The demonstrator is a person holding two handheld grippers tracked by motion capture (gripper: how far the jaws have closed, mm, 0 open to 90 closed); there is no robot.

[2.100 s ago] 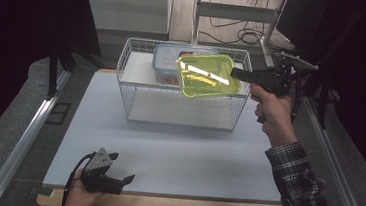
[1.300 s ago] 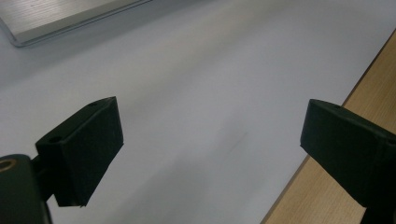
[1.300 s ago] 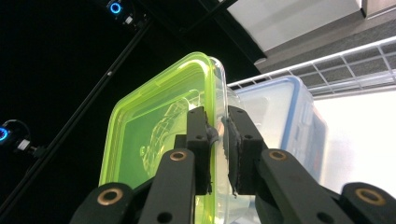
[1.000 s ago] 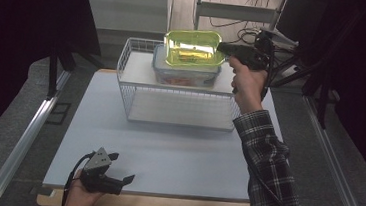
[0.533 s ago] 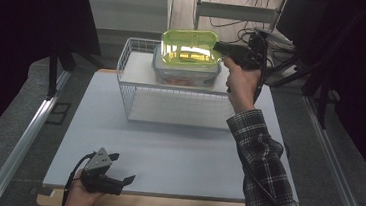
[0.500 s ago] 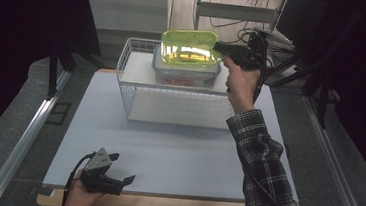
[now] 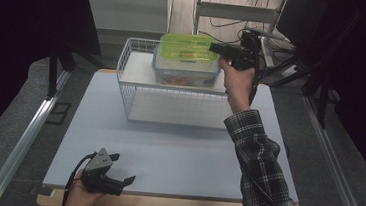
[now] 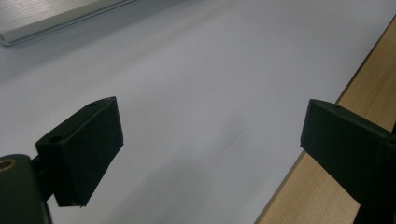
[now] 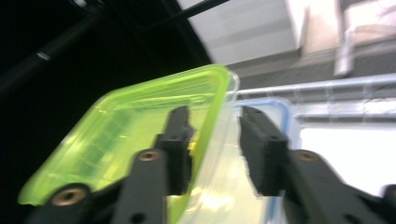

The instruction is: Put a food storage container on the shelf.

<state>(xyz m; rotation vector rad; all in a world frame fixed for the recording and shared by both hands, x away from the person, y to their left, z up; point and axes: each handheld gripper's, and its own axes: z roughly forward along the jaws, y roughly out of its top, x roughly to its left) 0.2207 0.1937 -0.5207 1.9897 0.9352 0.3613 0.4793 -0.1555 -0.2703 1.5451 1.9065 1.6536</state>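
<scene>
Lime-green translucent plastic container (image 7: 187,47) sits on top of a clear plastic box with a blue rim (image 7: 185,72), which stands inside the white wire basket (image 7: 126,95) at the far side of the worktop (image 7: 176,152). The right gripper (image 7: 215,48) is just beside the right edge of the green container, held level by the right hand (image 7: 237,82) in a checked sleeve. In the right gripper view the rim of the green container (image 9: 140,140) stands between the two black jaws; these jaws have just been opening, and a gap is visible on the right side of the rim, so they do not clamp it (if the left one touches the wall, I cannot tell). The left gripper (image 7: 123,181) rests at the near edge of the worktop, in the left hand (image 7: 79,199), well apart from the basket. Its jaws are wide open, with only the pale surface and the wooden edge (image 8: 308,186) between them.
</scene>
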